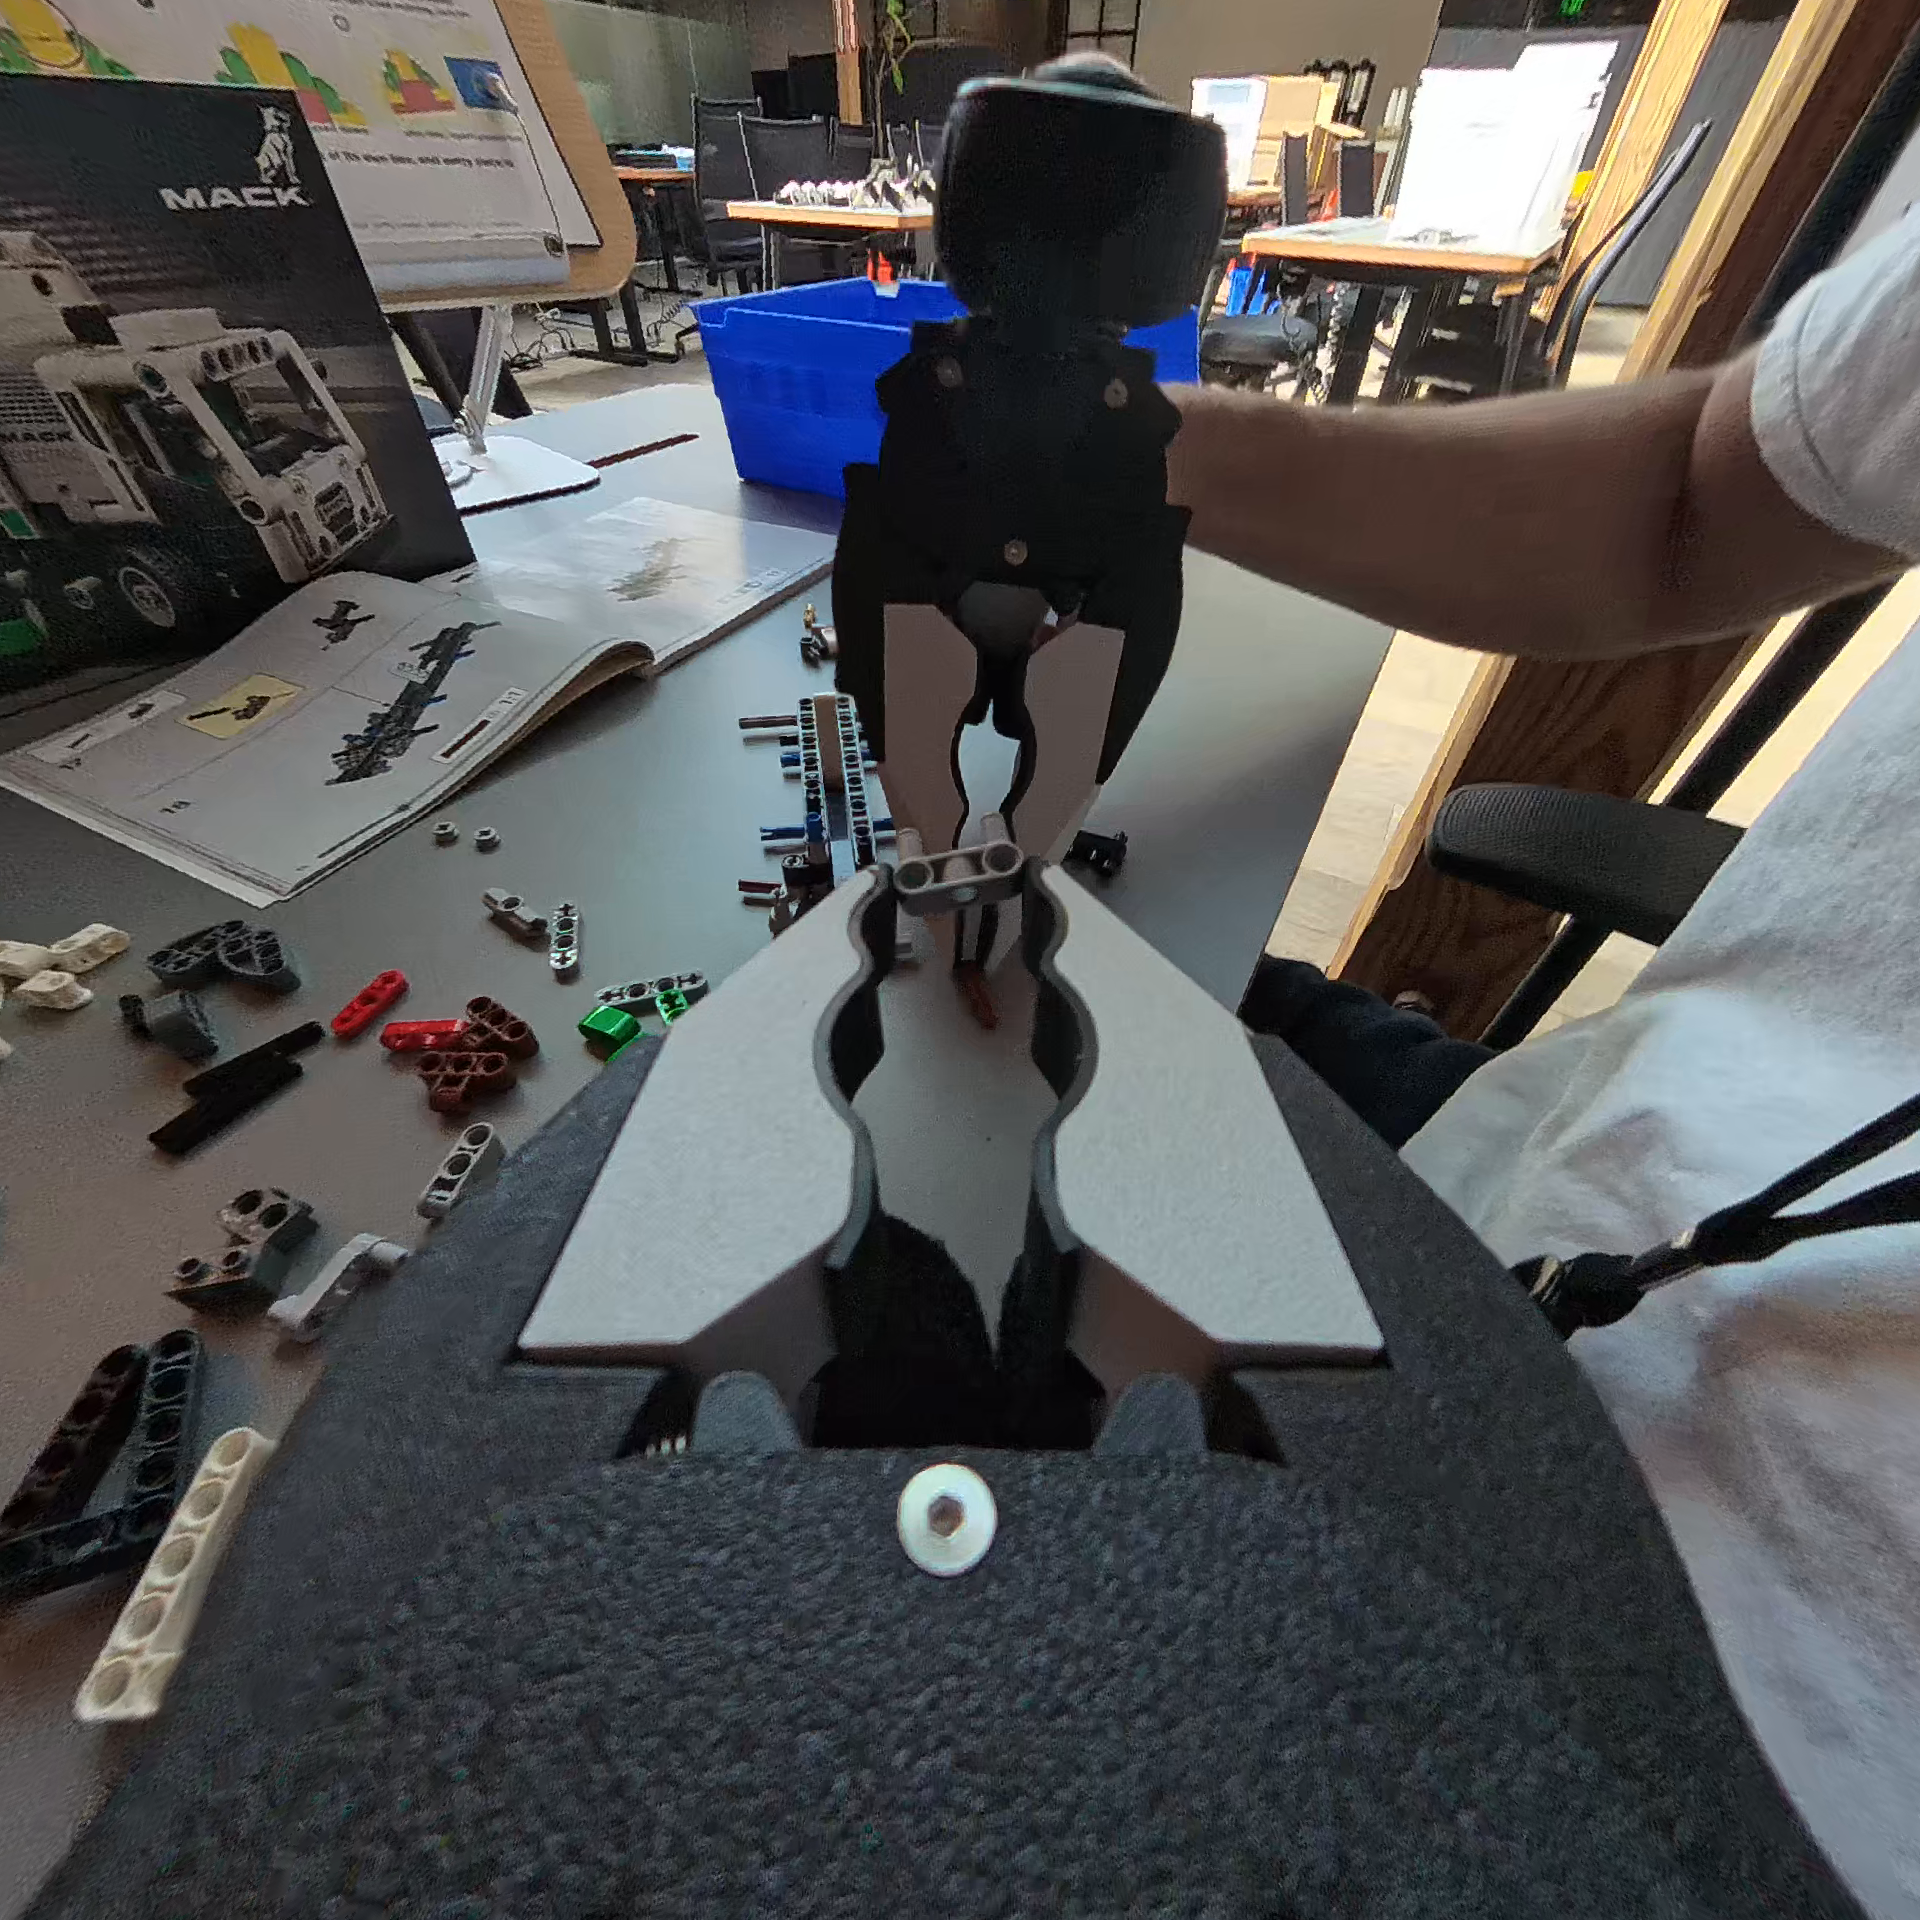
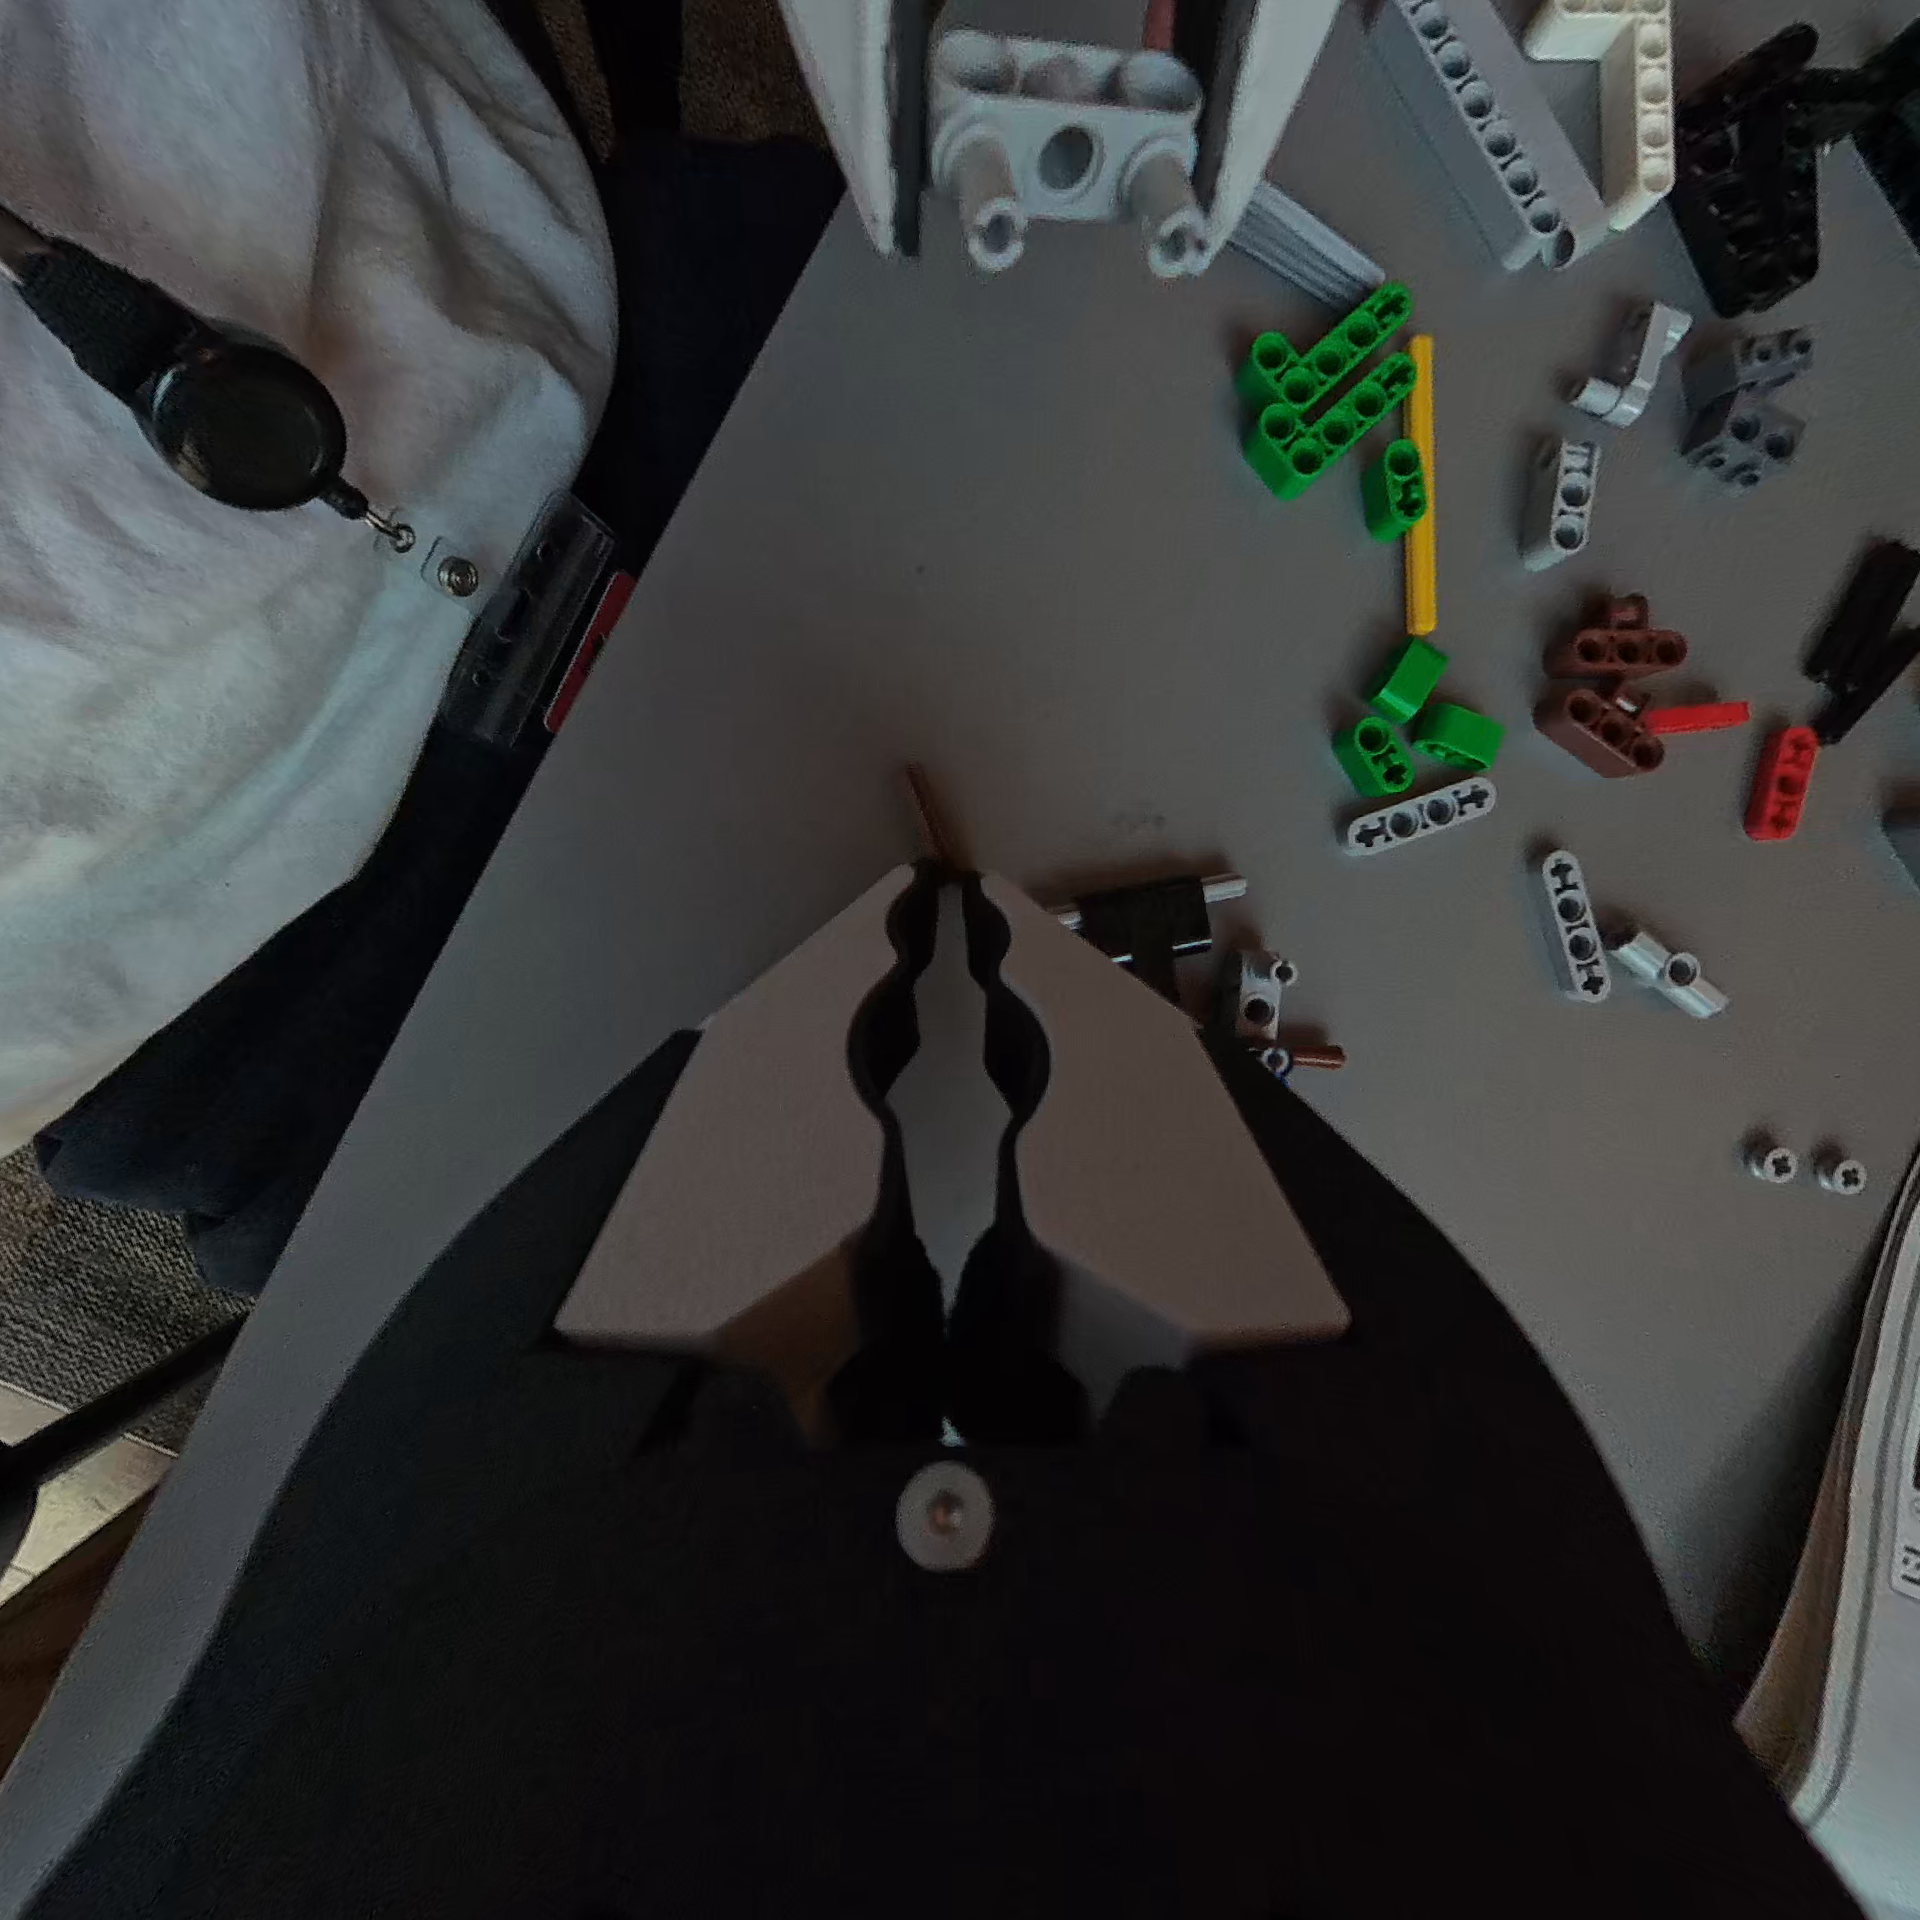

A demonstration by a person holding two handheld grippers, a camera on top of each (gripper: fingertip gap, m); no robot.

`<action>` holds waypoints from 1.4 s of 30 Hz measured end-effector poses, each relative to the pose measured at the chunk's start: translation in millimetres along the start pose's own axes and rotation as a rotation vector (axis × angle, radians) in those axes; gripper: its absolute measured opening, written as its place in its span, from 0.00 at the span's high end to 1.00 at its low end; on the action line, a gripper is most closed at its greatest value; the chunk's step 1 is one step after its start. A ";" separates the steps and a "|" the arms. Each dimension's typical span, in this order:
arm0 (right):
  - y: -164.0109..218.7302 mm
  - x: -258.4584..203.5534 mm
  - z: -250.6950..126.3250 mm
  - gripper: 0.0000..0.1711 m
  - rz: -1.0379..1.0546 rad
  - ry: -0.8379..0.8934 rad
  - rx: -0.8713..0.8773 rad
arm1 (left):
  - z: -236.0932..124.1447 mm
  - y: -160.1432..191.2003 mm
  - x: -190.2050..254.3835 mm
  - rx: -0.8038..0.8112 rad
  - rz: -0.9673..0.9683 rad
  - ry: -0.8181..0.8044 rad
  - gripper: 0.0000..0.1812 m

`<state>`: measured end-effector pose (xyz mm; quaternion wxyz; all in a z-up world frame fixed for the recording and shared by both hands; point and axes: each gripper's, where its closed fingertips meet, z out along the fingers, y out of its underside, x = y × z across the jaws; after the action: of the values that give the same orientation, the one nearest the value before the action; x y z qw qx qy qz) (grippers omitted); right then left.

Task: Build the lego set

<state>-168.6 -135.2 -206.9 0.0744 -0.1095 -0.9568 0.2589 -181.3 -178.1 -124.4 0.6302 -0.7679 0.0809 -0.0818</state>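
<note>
My left gripper (image 1: 958,883) is shut on a light grey connector with two pins (image 1: 958,871), held by its ends just above the grey table (image 1: 644,790). My right gripper (image 1: 971,925) points down from above, right in front of the connector. It is shut on a thin brown axle (image 2: 928,821), whose lower end shows below the connector in the left wrist view (image 1: 979,1000). The right wrist view shows the right gripper (image 2: 940,883) nearly closed, and the left gripper (image 2: 1049,208) with the connector (image 2: 1065,135) at the top.
A long partly built frame (image 1: 831,790) lies behind the grippers. An open instruction booklet (image 1: 343,707), the set's box (image 1: 156,395) and a blue bin (image 1: 810,384) stand farther back. Loose green pieces (image 2: 1330,395), a yellow axle (image 2: 1420,488) and several others lie scattered. The table edge (image 2: 665,582) runs by the person's body. Across from one pair of fingers to the other is roughly 9 cm.
</note>
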 end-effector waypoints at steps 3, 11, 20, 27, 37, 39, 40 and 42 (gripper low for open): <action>-1.5 11.8 -4.0 1.00 0.145 0.083 0.061 | 1.3 -10.2 -4.0 0.048 -0.072 0.002 0.88; -56.0 18.1 -66.7 1.00 0.575 0.201 0.722 | 6.1 -38.6 -12.9 0.222 -0.233 -0.008 0.88; -74.3 2.1 -88.3 1.00 0.639 0.210 0.920 | 15.8 -50.9 5.4 0.268 -0.211 0.044 0.88; -76.6 -1.2 -91.0 1.00 0.651 0.188 0.989 | 16.8 -54.1 8.3 0.282 -0.263 0.084 0.88; -82.7 0.2 -90.5 1.00 0.736 0.075 1.066 | 12.0 -54.9 6.5 0.339 -0.426 0.204 0.88; -82.2 -0.2 -87.7 1.00 0.772 0.046 1.057 | 12.2 -52.8 8.7 0.304 -0.453 0.248 0.88; -80.9 0.7 -85.0 1.00 0.791 0.051 1.039 | 13.3 -50.0 5.9 0.284 -0.476 0.244 0.88; -79.2 2.4 -81.6 1.00 0.826 0.083 1.015 | 14.3 -46.1 2.2 0.269 -0.483 0.224 0.88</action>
<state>-168.2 -162.2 -96.3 0.0483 -0.4292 -0.5914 0.6810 -175.0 -156.1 -81.8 0.6758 -0.6606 -0.0466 -0.3235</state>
